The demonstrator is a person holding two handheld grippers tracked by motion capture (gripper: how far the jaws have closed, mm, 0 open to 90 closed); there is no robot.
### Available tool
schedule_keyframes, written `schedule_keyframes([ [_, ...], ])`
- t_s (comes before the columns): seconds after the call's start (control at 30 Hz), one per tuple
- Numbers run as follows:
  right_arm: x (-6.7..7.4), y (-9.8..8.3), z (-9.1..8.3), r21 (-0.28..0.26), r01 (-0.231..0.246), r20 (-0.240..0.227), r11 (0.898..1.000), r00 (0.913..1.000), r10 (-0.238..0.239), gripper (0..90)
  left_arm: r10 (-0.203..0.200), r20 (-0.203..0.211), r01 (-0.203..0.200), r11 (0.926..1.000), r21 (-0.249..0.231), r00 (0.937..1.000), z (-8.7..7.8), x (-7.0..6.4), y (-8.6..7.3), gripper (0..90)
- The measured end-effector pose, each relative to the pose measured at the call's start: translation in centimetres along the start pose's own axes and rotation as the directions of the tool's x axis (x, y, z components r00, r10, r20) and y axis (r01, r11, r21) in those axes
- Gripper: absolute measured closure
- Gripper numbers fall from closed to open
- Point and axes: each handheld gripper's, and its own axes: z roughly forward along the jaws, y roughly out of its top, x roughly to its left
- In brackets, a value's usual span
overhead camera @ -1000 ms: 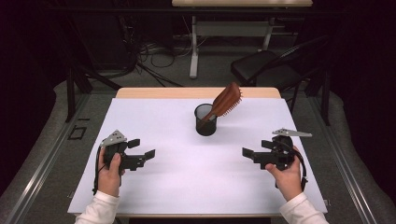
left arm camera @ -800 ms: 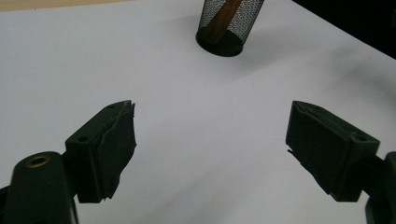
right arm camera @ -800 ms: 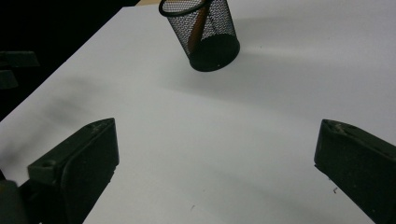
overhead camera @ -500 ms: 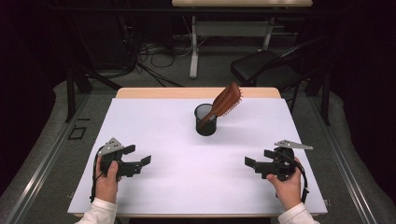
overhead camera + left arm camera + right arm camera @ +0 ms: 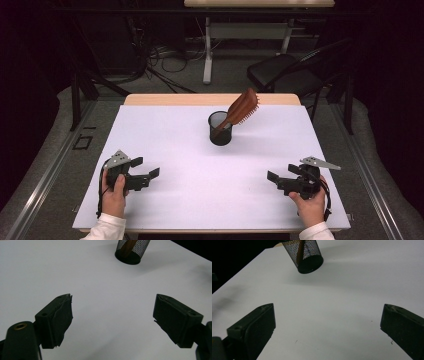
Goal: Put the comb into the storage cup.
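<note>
Smooth white surface [image 5: 200,200] with a wooden far edge stands in a dark room, cables and a black chair [image 5: 285,75] on the floor behind. Near its centre, toward 12 o'clock, a round black mesh cup [image 5: 220,128] holds a reddish-brown wooden hairbrush [image 5: 240,110], handle down, bristled head leaning toward 2 o'clock. At 8 o'clock the left hand-held gripper [image 5: 150,176], matte black with blocky pads, has its jaws wide and empty; at 4 o'clock the right hand-held gripper [image 5: 272,178] is likewise spread, holding nothing. Bare surface lies between both and the cup.
</note>
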Motion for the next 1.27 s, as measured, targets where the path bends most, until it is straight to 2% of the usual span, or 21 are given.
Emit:
schedule_keyframes([
  [0.4, -1.1, -0.4, -0.1, -0.016, -0.040, 0.014, 0.999, 0.9991, 0.040, 0.0, -0.009, 0.007, 0.009, 1.0000, 0.004, 0.9999, 0.4, 0.2, -0.4, 16.0],
  [0.5, -1.3, -0.5, 0.0, -0.001, -0.042, 0.021, 0.999, 0.9989, 0.042, 0.0, -0.015, 0.007, 0.015, 0.9999, 0.002, 0.9999, 0.4, 0.3, -0.4, 16.0],
  [0.73, -1.5, -0.6, 0.3, -0.009, -0.048, 0.031, 0.999, 0.9983, 0.049, 0.0, -0.022, 0.004, 0.022, 0.9998, 0.000, 0.9998, 0.4, 0.5, -0.5, 16.0],
  [0.8, -1.6, -0.6, 0.2, 0.007, -0.048, 0.036, 0.999, 0.9982, 0.048, 0.0, -0.025, 0.005, 0.025, 0.9997, -0.002, 0.9997, 0.4, 0.6, -0.5, 16.0],
  [1.27, -2.0, -0.7, 0.3, 0.008, -0.066, 0.049, 0.998, 0.9966, 0.066, 0.0, -0.043, -0.003, 0.043, 0.9990, -0.007, 0.9991, 0.2, 0.9, -0.5, 16.0],
])
